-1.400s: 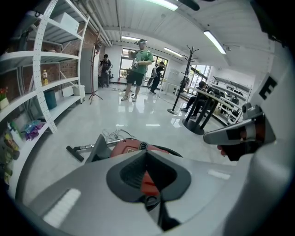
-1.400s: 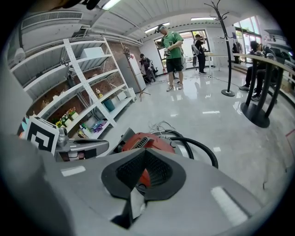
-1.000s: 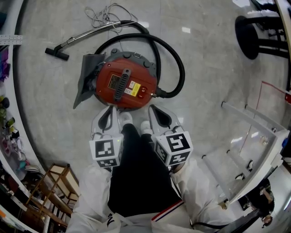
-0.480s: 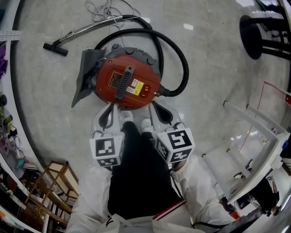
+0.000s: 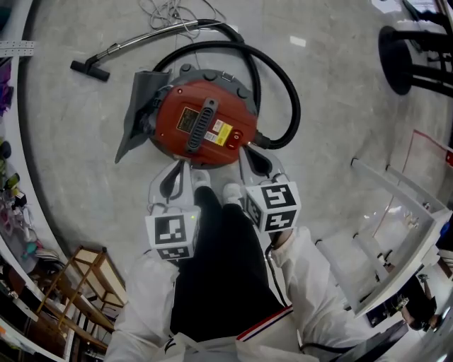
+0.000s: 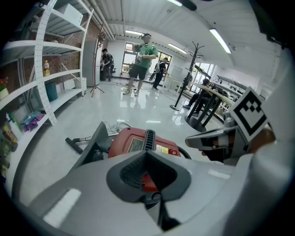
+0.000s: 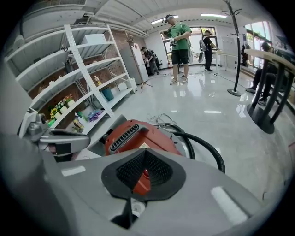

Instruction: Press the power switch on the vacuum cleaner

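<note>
The red round vacuum cleaner [image 5: 202,124] lies on the floor in front of the person's feet, its black handle on top and a small red power switch [image 5: 237,136] at its right side. A black hose [image 5: 287,106] loops around it. My left gripper [image 5: 180,167] is shut and empty, its tips just short of the vacuum's near edge. My right gripper [image 5: 247,152] is shut too, close to the body below the switch. The left gripper view shows the vacuum [image 6: 138,144] and switch [image 6: 172,151] past the closed jaws. The right gripper view shows the vacuum [image 7: 133,136] ahead.
A metal wand with a black floor nozzle [image 5: 88,69] and loose cable [image 5: 170,13] lie beyond the vacuum. A white rack [image 5: 396,212] lies at the right, a wooden frame [image 5: 85,283] at the lower left, a black stool base [image 5: 403,56] at the upper right. People stand far off.
Both grippers have come closer to the vacuum's near edge, the right one reaching nearer the switch side. The vacuum itself has not moved on the floor.
</note>
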{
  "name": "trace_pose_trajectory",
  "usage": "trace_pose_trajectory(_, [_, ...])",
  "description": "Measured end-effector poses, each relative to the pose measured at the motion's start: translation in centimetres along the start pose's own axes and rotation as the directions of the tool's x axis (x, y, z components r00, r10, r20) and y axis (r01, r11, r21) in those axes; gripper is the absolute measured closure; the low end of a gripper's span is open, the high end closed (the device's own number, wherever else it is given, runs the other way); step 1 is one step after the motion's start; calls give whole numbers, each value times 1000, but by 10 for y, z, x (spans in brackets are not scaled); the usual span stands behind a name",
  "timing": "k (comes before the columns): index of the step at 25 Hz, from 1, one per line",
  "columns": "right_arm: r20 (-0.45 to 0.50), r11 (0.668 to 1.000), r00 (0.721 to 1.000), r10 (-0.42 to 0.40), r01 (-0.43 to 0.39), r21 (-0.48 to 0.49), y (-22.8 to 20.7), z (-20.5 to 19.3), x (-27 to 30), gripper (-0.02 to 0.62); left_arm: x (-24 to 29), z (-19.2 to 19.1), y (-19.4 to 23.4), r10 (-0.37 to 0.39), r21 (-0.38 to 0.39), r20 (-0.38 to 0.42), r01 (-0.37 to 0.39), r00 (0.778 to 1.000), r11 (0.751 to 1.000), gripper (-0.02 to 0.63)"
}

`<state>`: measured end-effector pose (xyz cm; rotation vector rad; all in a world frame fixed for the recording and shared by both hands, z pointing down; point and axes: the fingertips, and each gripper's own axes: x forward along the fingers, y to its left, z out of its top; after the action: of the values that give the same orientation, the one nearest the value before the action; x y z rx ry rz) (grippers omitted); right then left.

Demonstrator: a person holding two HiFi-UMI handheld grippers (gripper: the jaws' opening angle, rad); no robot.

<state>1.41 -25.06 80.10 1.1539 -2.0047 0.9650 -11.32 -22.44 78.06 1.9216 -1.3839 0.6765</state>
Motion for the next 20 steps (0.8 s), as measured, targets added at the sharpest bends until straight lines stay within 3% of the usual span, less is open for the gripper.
trace_pose_trajectory(13, [-73,998,997,4,-9,-65,-12,-15,45,595,-6,5,4,-2,-32,21,2,1000,999,606])
trace_pose_trajectory(20, [-88,999,996,-24,20,-41,-23,-24,54,595,-6,3,6,-4,-42,22,5,1000,999,606])
